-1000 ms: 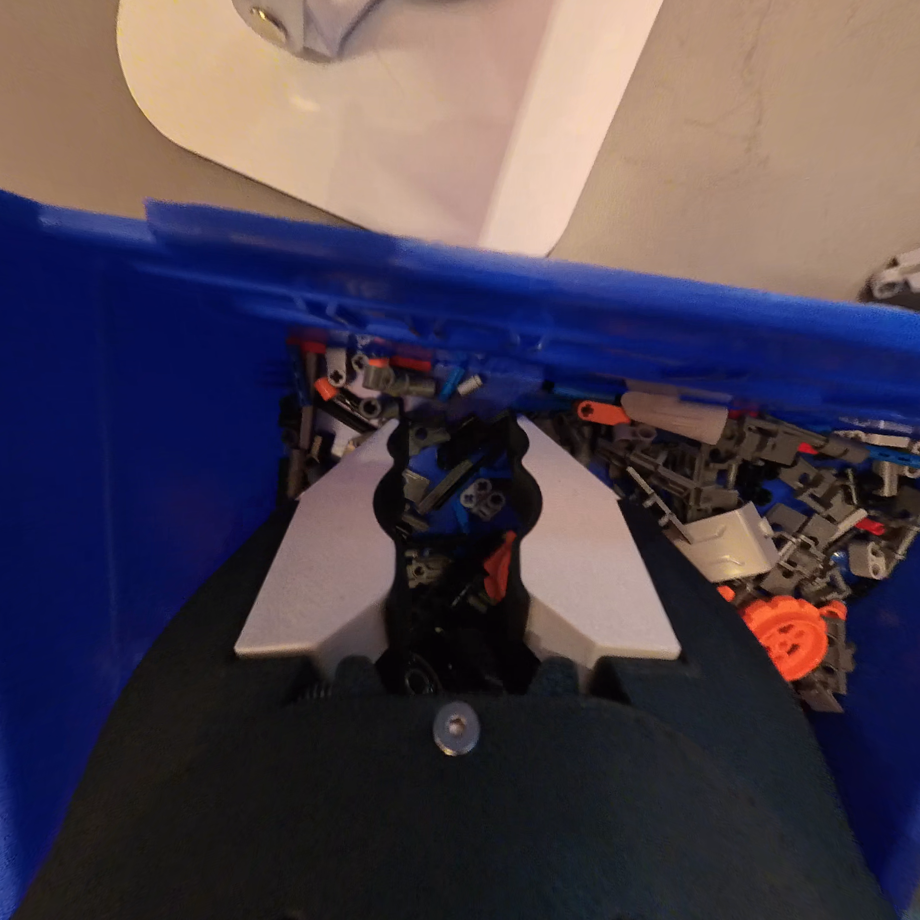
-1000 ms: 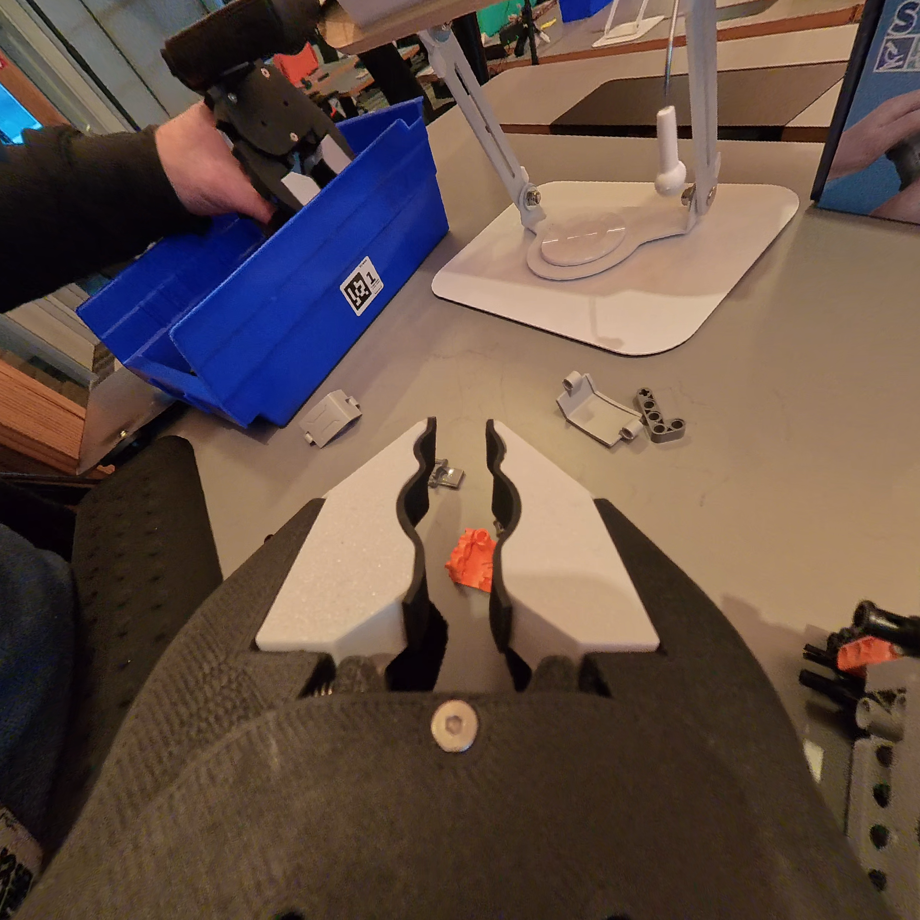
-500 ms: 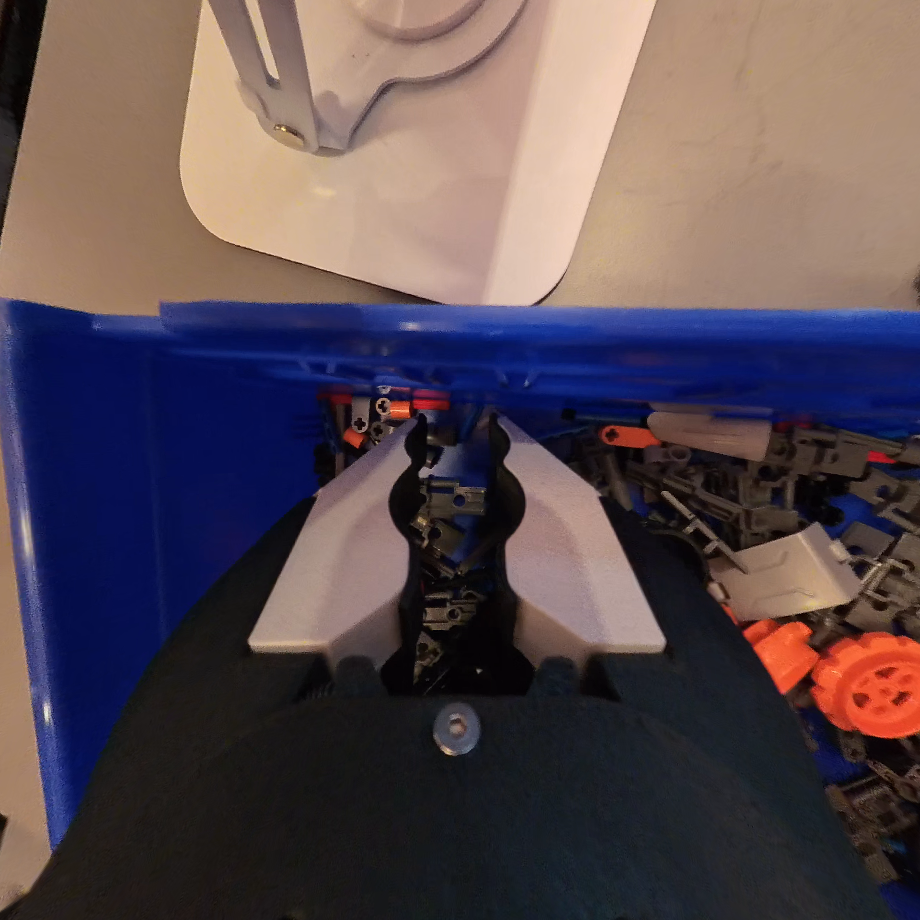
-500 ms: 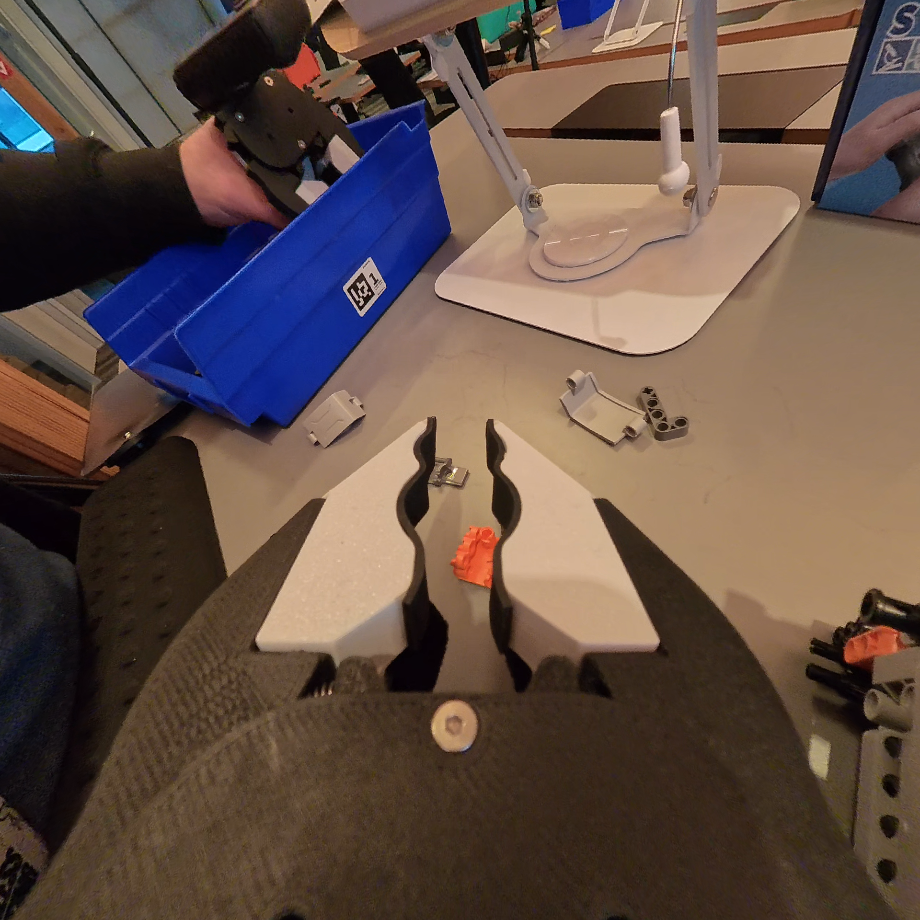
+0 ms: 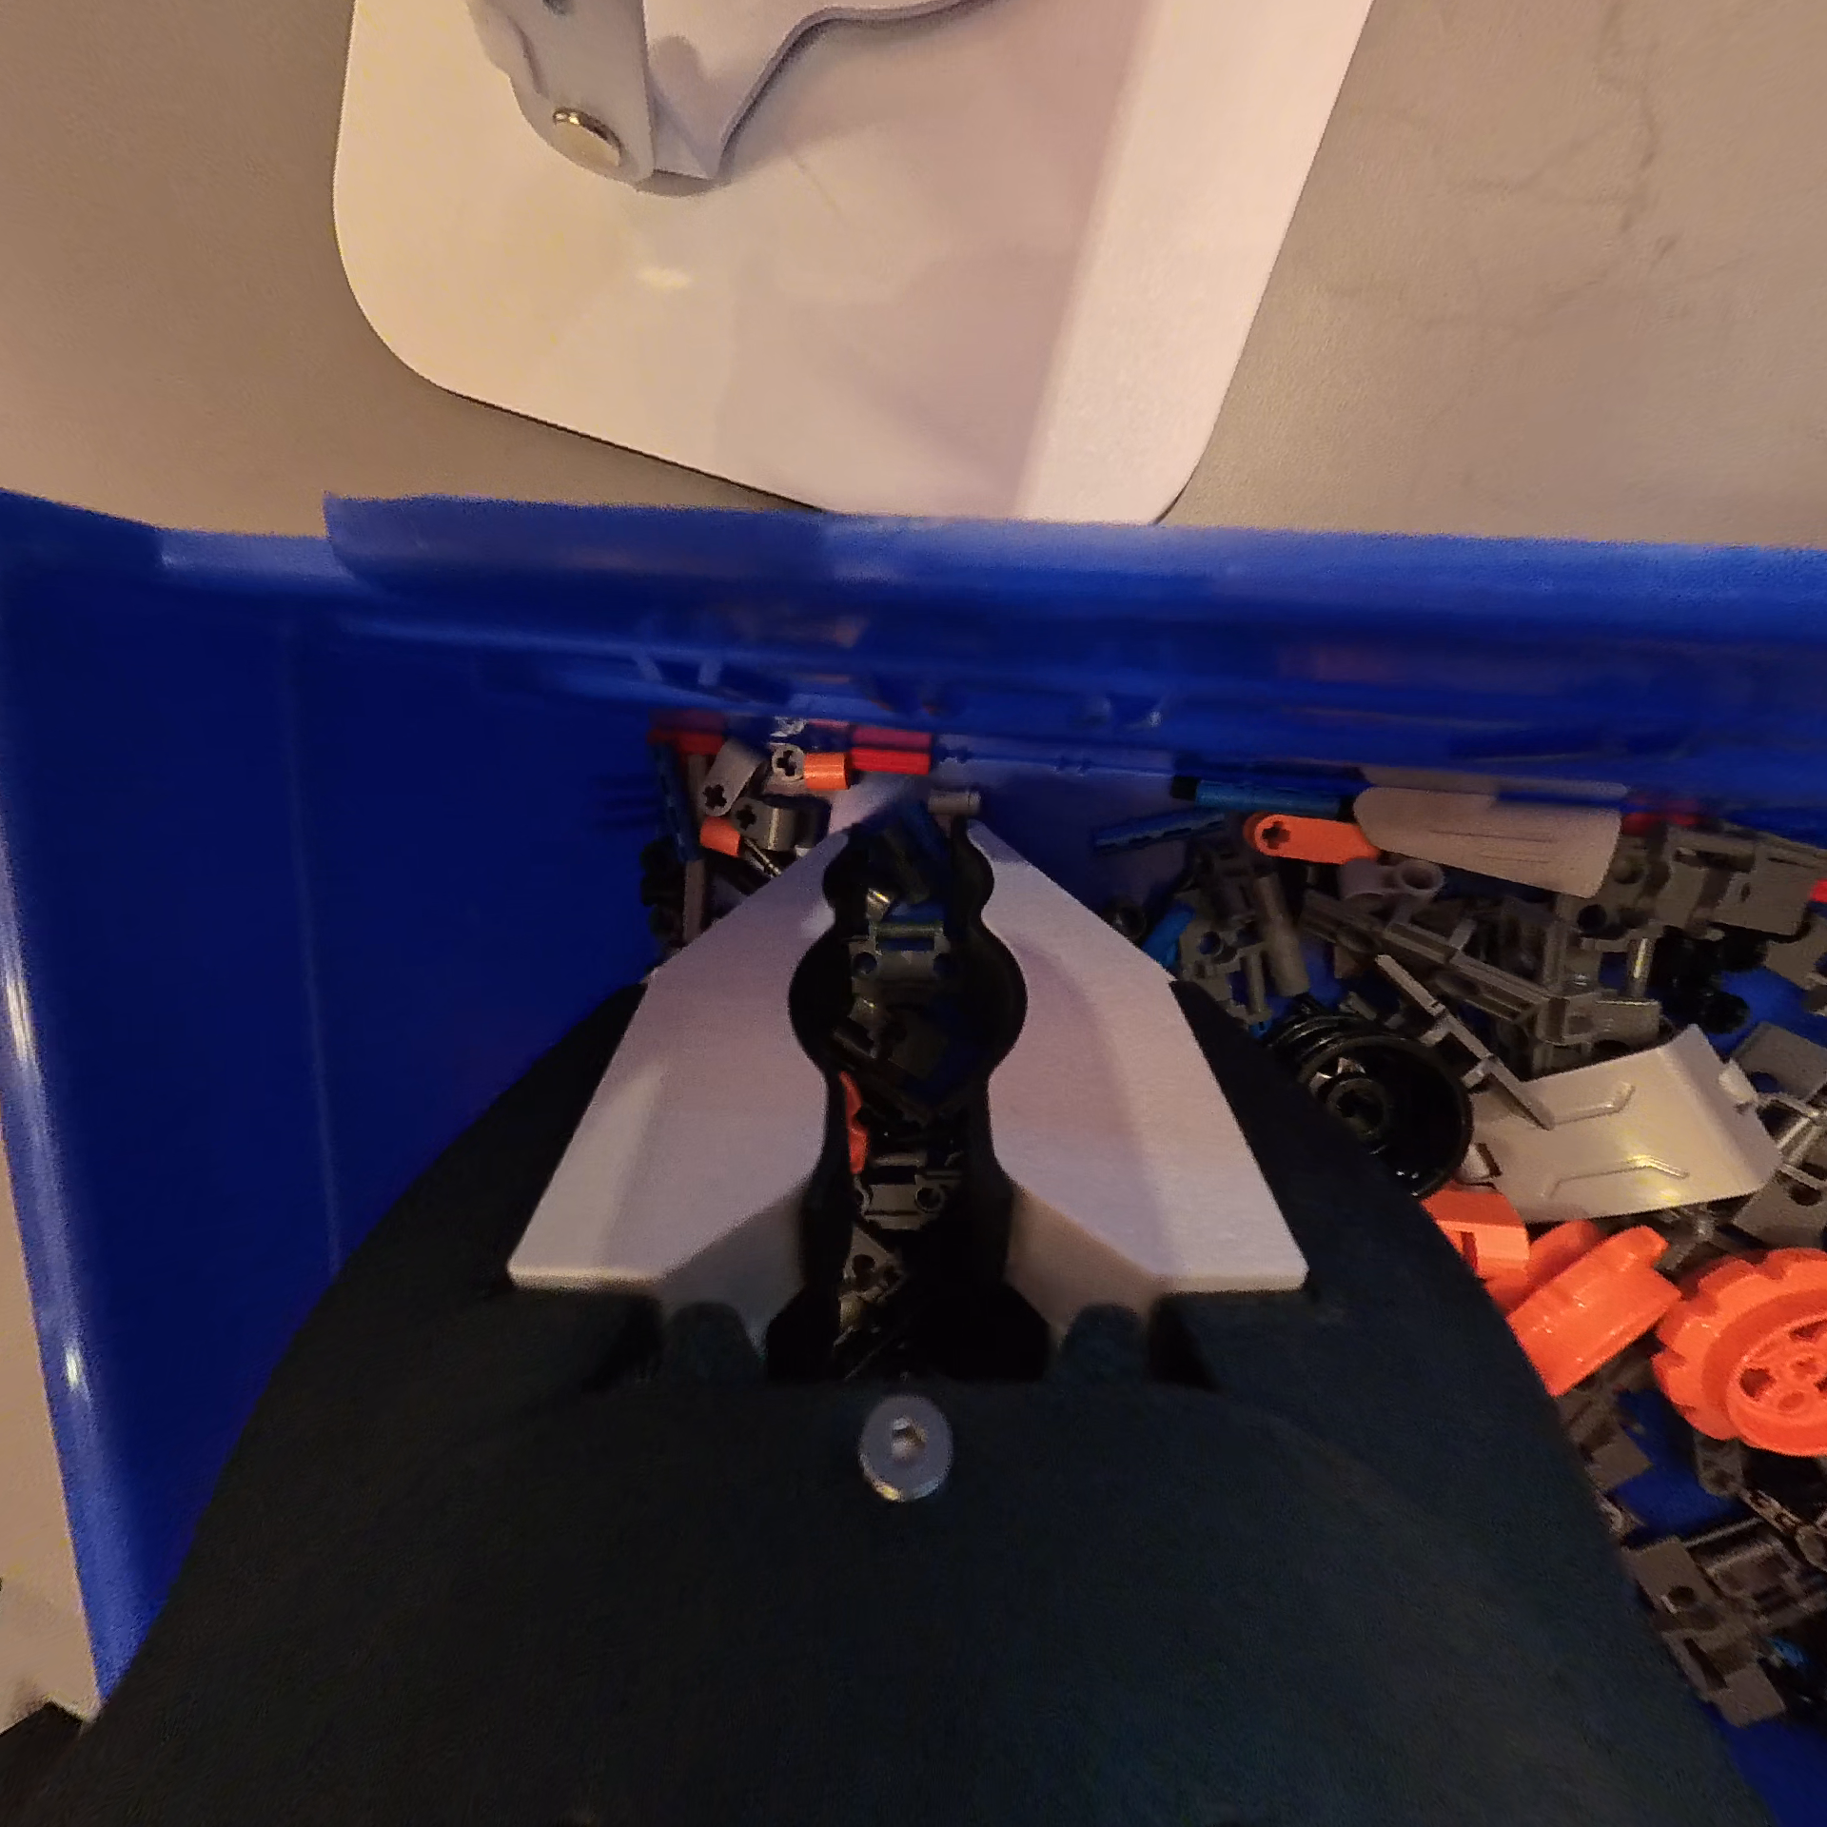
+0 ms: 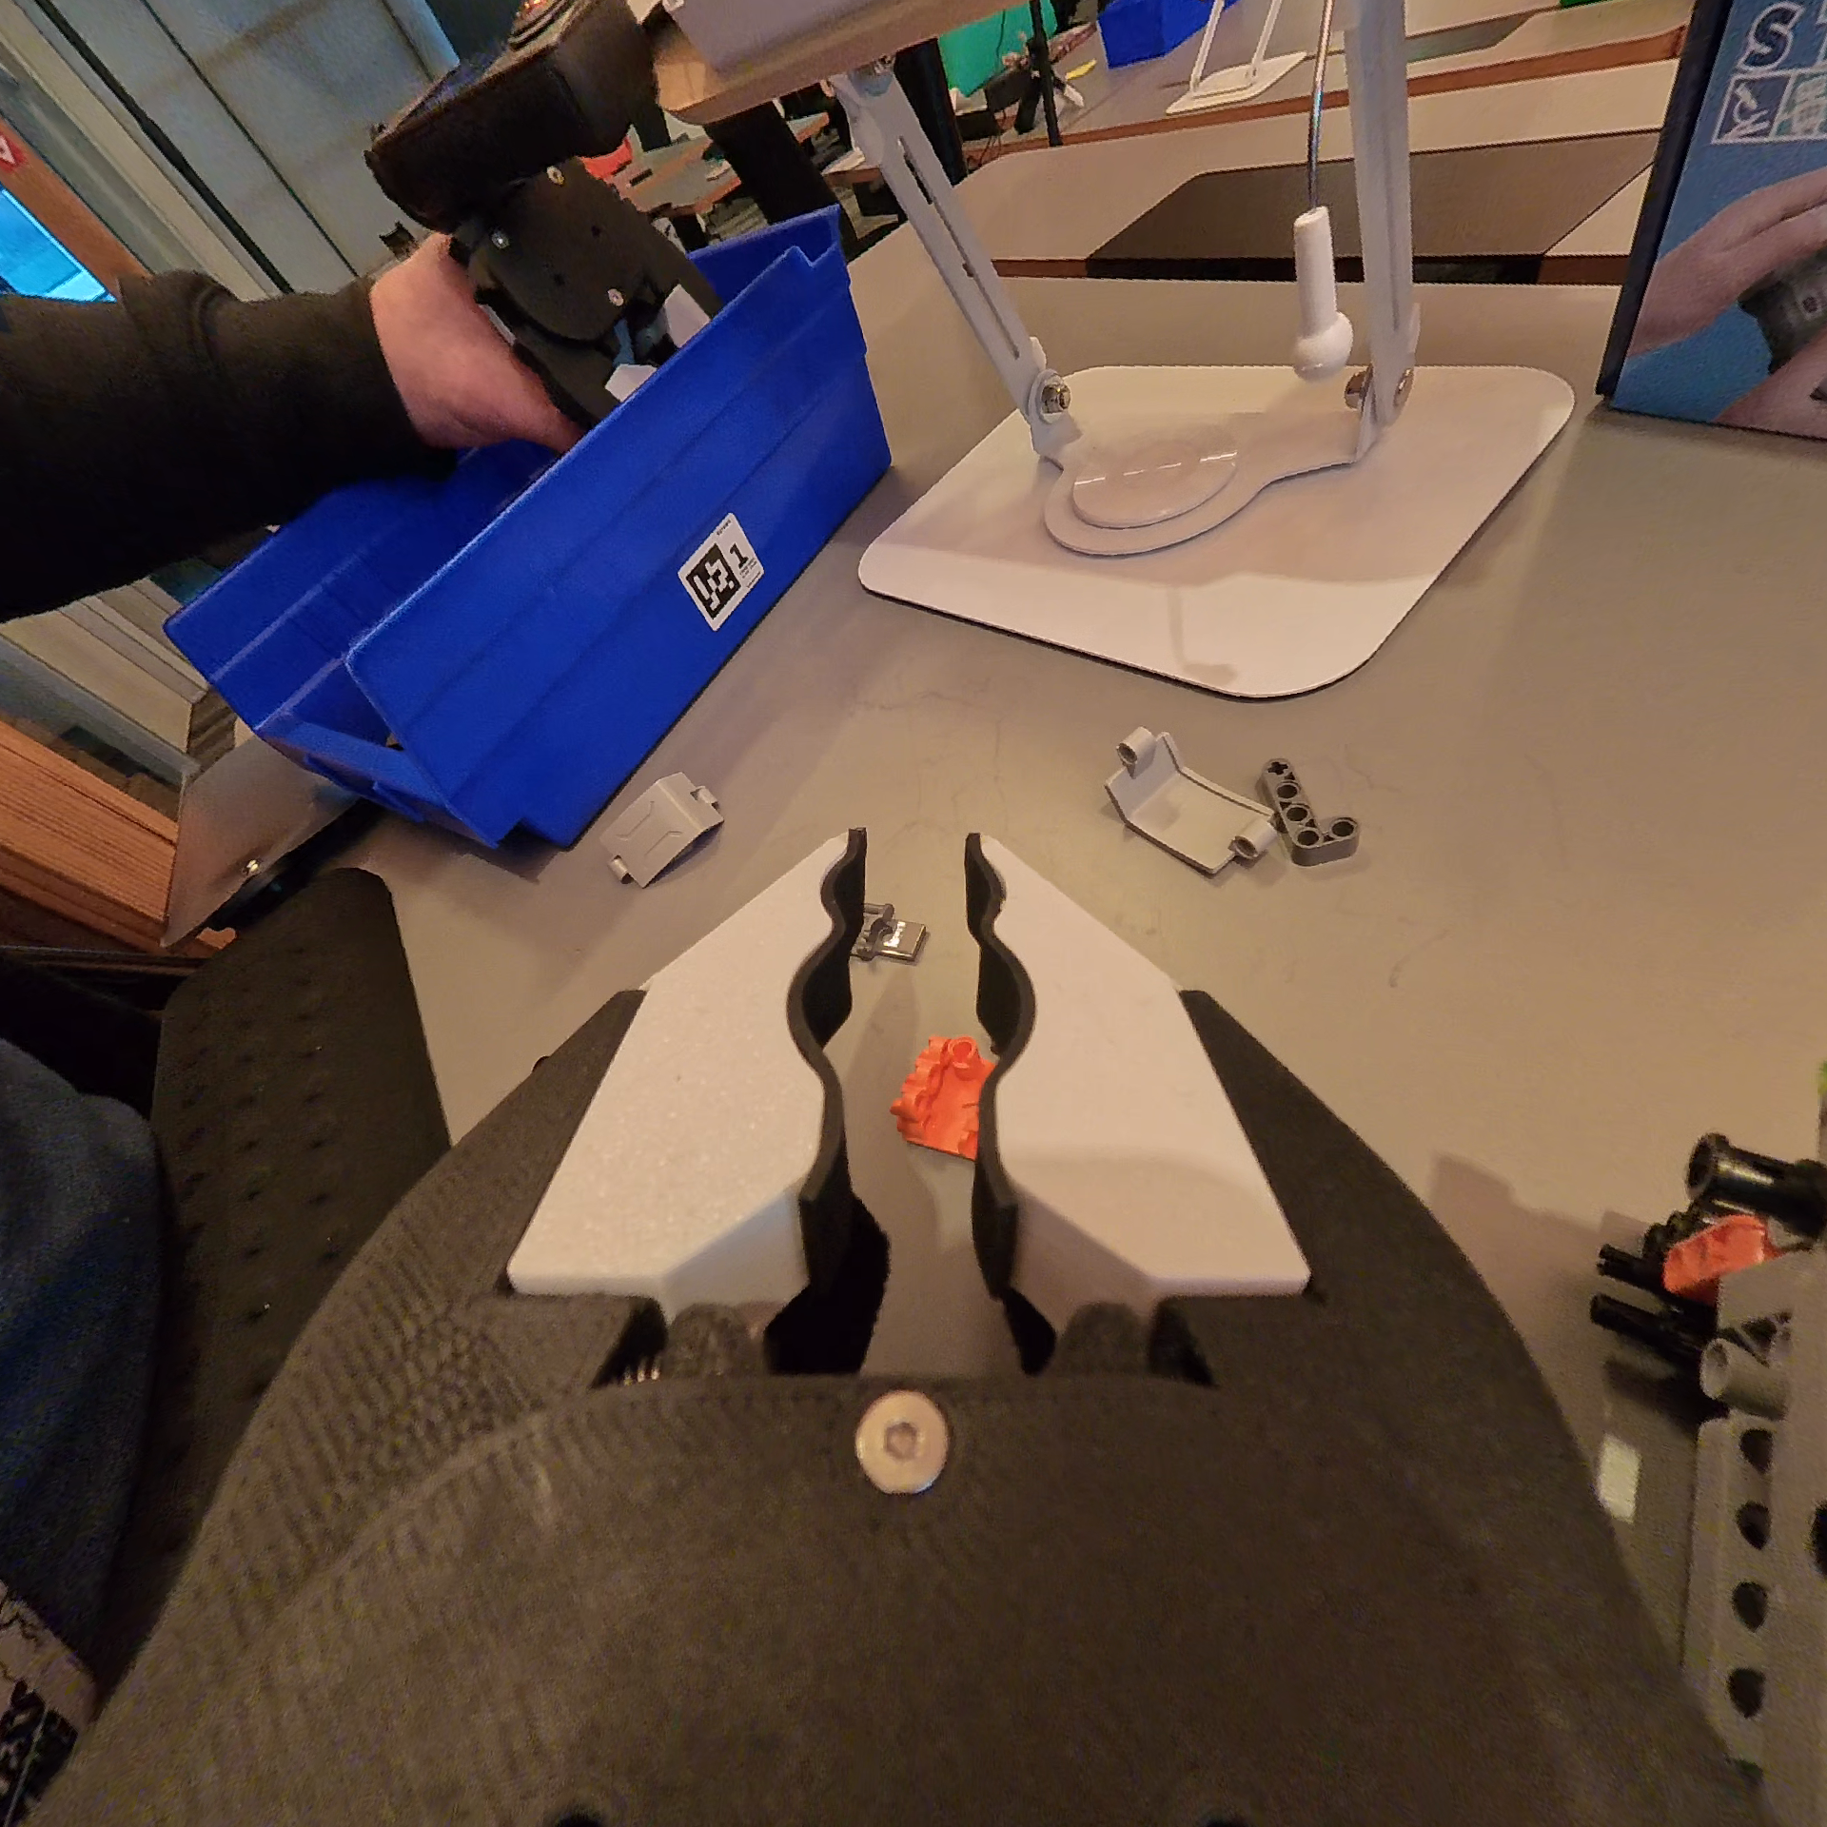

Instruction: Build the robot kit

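My left gripper (image 5: 912, 840) is down inside a blue bin (image 5: 989, 593) of loose building pieces, near its far left corner. Its jaws stand a narrow gap apart, with small dark grey and blue pieces (image 5: 900, 939) between them; I cannot tell whether they grip any. In the right wrist view a hand holds that gripper (image 6: 633, 381) in the bin (image 6: 593, 633). My right gripper (image 6: 916, 850) is open and empty, low over the grey table. An orange piece (image 6: 939, 1107) lies between its fingers and a small grey piece (image 6: 890, 934) by the left fingertip.
The bin holds orange wheels (image 5: 1760, 1374), a black tyre (image 5: 1384, 1097) and a grey panel (image 5: 1621, 1137). On the table lie a grey panel (image 6: 662, 828), a curved grey panel (image 6: 1181, 806), an L-shaped beam (image 6: 1305, 826), a white stand base (image 6: 1236, 554) and a part-built model (image 6: 1730, 1384). My right fingertips sit around 30 cm from my left ones.
My left gripper's jaws have narrowed from wide open to a small gap, and it has shifted towards the bin's far left corner. The right gripper has barely moved.
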Available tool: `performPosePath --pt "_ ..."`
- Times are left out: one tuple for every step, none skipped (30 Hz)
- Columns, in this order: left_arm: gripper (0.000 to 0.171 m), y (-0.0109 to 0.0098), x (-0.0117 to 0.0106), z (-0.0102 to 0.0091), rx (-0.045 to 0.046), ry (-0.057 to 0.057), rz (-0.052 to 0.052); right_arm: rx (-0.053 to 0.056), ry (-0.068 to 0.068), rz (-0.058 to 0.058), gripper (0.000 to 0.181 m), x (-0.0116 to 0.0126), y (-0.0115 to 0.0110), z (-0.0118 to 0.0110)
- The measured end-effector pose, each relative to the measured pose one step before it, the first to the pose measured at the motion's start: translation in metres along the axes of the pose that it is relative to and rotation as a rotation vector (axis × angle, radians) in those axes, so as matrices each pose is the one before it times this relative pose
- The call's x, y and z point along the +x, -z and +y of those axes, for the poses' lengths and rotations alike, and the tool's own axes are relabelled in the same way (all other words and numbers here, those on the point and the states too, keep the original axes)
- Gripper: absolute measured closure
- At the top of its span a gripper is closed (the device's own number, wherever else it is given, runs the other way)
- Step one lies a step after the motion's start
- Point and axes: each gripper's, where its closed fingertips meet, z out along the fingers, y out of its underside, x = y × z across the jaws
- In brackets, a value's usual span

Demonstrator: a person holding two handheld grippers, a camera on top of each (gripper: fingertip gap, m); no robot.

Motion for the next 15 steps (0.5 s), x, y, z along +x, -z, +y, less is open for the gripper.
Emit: performPosePath --pt "0.157 0.00024 0.00019 0.00077 -0.00322 0.0027 0.0001 0.0003 0.0000 0.0005 0.164 0.00023 0.00010 -0.00006" --pt "0.158 0.00014 0.00028 0.00044 -0.00060 0.0030 0.0029 0.0009 -0.0004 0.0002 0.164 0.00018 0.00019 -0.00010" --pt "0.158 0.00030 0.00024 0.00078 -0.00236 0.0021 0.0031 0.0005 -0.0003 0.0004 0.164 0.00007 0.00010 -0.00003" --pt "0.159 0.00053 0.00011 0.00086 -0.00364 -0.0015 -0.0002 0.0005 -0.0001 0.0006 0.164 0.00026 0.00006 0.00001" --pt "0.159 0.00022 0.00056 0.00073 -0.00156 0.0007 0.0025 0.0004 -0.0002 0.0003 0.164 0.00005 0.00010 -0.00002" --pt "0.159 0.00037 0.00130 0.00077 -0.00205 0.0017 0.0067 0.0002 0.0000 0.0005 0.164 0.00017 0.00018 0.00000" --pt "0.159 0.00077 0.00122 0.00160 -0.00810 -0.0041 0.0033 0.0008 0.0001 0.0007 0.164 0.00013 0.00025 -0.00011" --pt "0.159 0.00090 0.00114 0.00161 -0.00857 -0.0102 -0.0014 0.0014 -0.0005 0.0001 0.164 0.00012 0.00023 -0.00012" --pt "0.159 0.00099 0.00238 0.00082 -0.00100 -0.0115 0.0022 0.0007 -0.0006 -0.0004 0.164 -0.00005 0.00021 -0.00003" --pt "0.159 0.00092 0.00232 0.00062 0.00049 -0.0039 0.0023 -0.0001 0.0004 -0.0003 0.164 0.00002 -0.00002 0.00011" --pt "0.159 0.00117 0.00184 0.00006 0.00320 -0.0010 -0.0009 0.0001 0.0009 -0.0001 0.164 -0.00007 0.00000 0.00004" --pt "0.164 0.00267 0.00226 -0.00220 0.01514 -0.0039 -0.0001 0.0006 0.0003 -0.0007 0.164 -0.00019 -0.00007 -0.00017" --pt "0.171 0.00419 0.00172 -0.00411 0.02426 -0.0096 -0.0057 0.0011 0.0001 -0.0012 0.164 -0.00023 -0.00001 -0.00033" --pt "0.171 0.00342 0.00276 -0.00180 0.00557 -0.0076 0.0020 0.0008 0.0010 -0.0011 0.164 -0.00037 -0.00004 -0.00022" --pt "0.171 0.00204 0.00423 0.00028 -0.00707 -0.0186 0.0065 0.0003 0.0014 -0.0014 0.164 -0.00049 -0.00003 -0.00023"
